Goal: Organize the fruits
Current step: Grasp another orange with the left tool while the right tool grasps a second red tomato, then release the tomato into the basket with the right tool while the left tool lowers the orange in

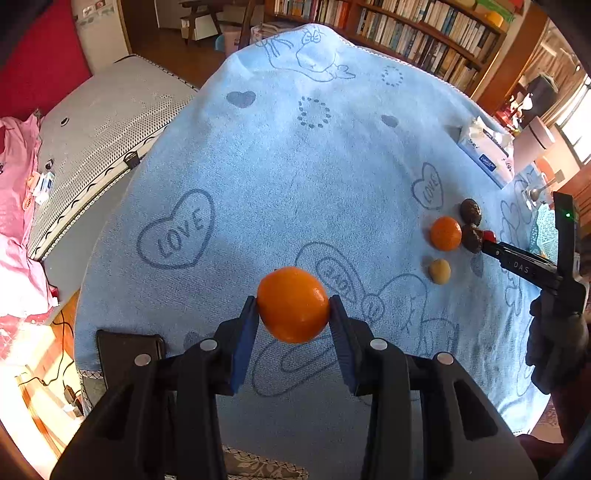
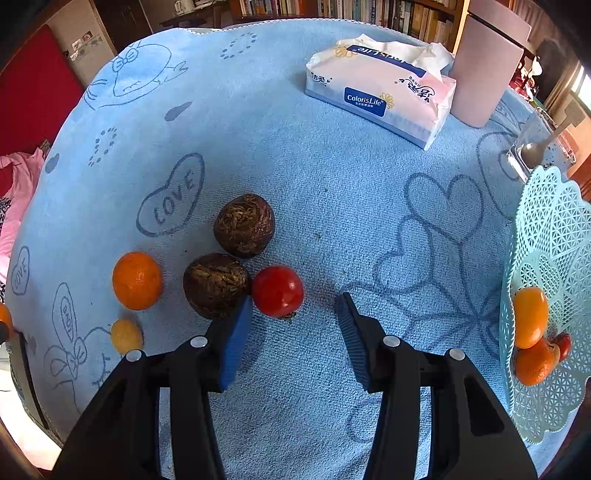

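Note:
My left gripper (image 1: 293, 306) is shut on an orange (image 1: 293, 304) and holds it above the blue towel (image 1: 295, 166). My right gripper (image 2: 295, 306) is open just above the towel; a red tomato (image 2: 277, 291) lies between its tips, next to the left finger. Two dark brown fruits (image 2: 216, 285) (image 2: 244, 225) lie beside the tomato. Another orange (image 2: 137, 280) and a small yellow fruit (image 2: 126, 336) lie to their left. A light blue lattice basket (image 2: 554, 229) at the right holds two oranges (image 2: 530, 317) and a small red fruit (image 2: 563, 345).
A tissue pack (image 2: 384, 88) and a pink container (image 2: 484, 66) stand at the far side of the towel. A glass with a spoon (image 2: 528, 151) stands behind the basket. A bookshelf (image 1: 406, 29) is beyond the table, a mattress (image 1: 99, 129) to the left.

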The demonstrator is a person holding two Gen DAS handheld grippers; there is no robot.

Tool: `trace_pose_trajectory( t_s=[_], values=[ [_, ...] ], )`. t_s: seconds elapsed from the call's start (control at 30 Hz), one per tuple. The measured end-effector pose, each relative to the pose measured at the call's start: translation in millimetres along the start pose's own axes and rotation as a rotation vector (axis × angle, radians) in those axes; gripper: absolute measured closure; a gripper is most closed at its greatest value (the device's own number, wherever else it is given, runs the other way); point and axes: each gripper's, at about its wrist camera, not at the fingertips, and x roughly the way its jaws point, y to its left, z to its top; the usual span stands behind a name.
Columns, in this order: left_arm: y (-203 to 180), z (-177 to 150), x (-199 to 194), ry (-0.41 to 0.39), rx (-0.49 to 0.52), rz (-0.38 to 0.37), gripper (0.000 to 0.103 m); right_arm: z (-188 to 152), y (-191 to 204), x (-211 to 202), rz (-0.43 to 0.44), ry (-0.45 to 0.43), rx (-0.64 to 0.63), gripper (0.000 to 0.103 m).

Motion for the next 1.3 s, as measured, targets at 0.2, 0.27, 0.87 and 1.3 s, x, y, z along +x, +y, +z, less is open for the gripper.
trace_pose_trajectory(
  t_s=[0.2,0.27,0.87,1.3],
  values=[
    [-10,1,-1,-0.003,0.023,-0.013,0.064,2,-1,2,0.046,0.018,0.001,0.065],
    [-14,0,-1,-0.002,0.031,-0.015,0.064,1,1,3,0.073,0.030,-0.003,0.075],
    [-87,10,1,0.003,0.127,-0.066,0.064,-36,-54,-96,0.130,-0.105,0.172,0.076],
    [-177,2,-9,-0.020,0.245,-0.132,0.064,-77,-153,-162,0.030,-0.216,0.343,0.076]
  ],
)
